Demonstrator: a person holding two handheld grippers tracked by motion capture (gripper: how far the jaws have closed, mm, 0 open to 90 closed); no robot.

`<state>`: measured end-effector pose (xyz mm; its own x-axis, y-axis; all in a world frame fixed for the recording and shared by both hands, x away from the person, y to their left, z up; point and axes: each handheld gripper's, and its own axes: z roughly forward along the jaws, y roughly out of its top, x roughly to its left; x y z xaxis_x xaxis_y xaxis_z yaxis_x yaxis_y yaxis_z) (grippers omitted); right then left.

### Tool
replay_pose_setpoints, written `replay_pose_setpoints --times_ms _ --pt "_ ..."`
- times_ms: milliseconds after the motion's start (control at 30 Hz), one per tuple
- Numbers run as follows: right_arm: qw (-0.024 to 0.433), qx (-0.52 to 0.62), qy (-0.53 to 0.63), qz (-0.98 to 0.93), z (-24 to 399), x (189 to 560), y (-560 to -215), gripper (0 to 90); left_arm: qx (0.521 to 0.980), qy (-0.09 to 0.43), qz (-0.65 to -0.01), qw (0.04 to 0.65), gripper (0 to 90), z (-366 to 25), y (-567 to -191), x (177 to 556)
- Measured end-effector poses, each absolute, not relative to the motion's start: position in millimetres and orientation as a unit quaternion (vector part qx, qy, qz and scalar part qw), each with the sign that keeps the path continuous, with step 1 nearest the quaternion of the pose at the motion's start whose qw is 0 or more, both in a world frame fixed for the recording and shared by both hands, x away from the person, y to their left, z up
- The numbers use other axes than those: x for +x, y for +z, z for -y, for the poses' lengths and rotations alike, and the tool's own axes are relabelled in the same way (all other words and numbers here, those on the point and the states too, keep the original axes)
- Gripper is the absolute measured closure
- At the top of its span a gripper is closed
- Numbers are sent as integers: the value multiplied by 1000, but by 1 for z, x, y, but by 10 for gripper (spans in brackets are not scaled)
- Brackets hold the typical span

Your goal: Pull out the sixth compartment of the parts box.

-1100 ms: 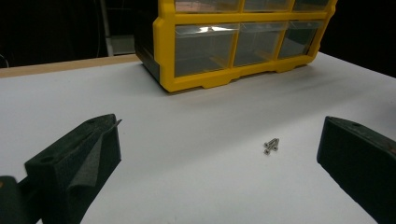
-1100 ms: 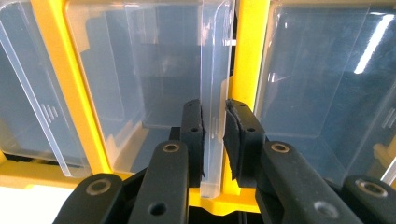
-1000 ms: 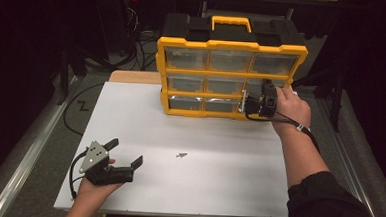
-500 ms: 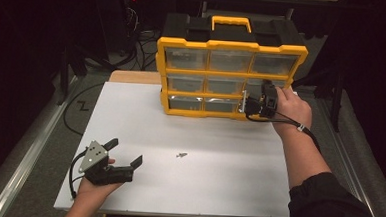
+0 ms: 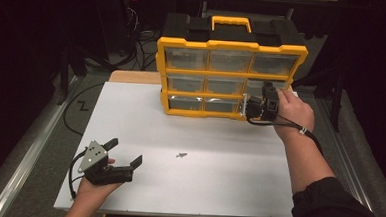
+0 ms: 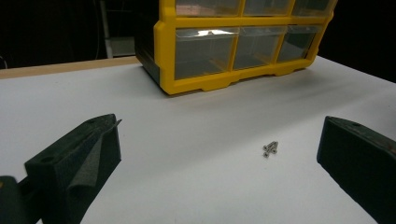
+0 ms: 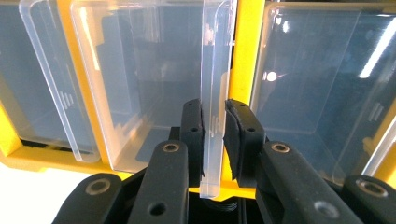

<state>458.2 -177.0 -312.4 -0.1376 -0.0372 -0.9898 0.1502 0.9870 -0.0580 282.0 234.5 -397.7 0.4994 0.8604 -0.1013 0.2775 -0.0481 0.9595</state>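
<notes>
Right tool (image 7: 214, 135): its two black jaws are clamped on the clear plastic pull tab (image 7: 215, 93) of a drawer (image 7: 140, 84), the tab standing upright between the pads. In the high view the right tool (image 5: 248, 107) meets the yellow organizer (image 5: 230, 45) at the right end of the organizer's bottom row, with the person's right hand (image 5: 293, 111) just behind the tool, on the side away from the organizer. The tab juts out in front of the organizer's yellow upright divider (image 7: 243, 51).

Left tool (image 5: 126, 154): jaws wide apart, gripping nothing, held by the left hand (image 5: 94, 186) well in front of the organizer and off to its left side, low over the white surface (image 5: 217, 185).

Small screws (image 5: 181, 155): a loose cluster lying on the surface in front of the organizer, well apart from it, between the organizer and the near edge. Seen along the left tool's jaws, the screws (image 6: 270, 148) lie ahead of the jaws, with the organizer (image 6: 243, 46) beyond them.
</notes>
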Motion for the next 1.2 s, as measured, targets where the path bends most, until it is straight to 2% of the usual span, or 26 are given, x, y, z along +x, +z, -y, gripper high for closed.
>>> replay_pose_setpoints --times_ms 1200 --pt "651 44 -76 -754 177 424 -312 797 679 267 -414 545 2 -231 -397 282"
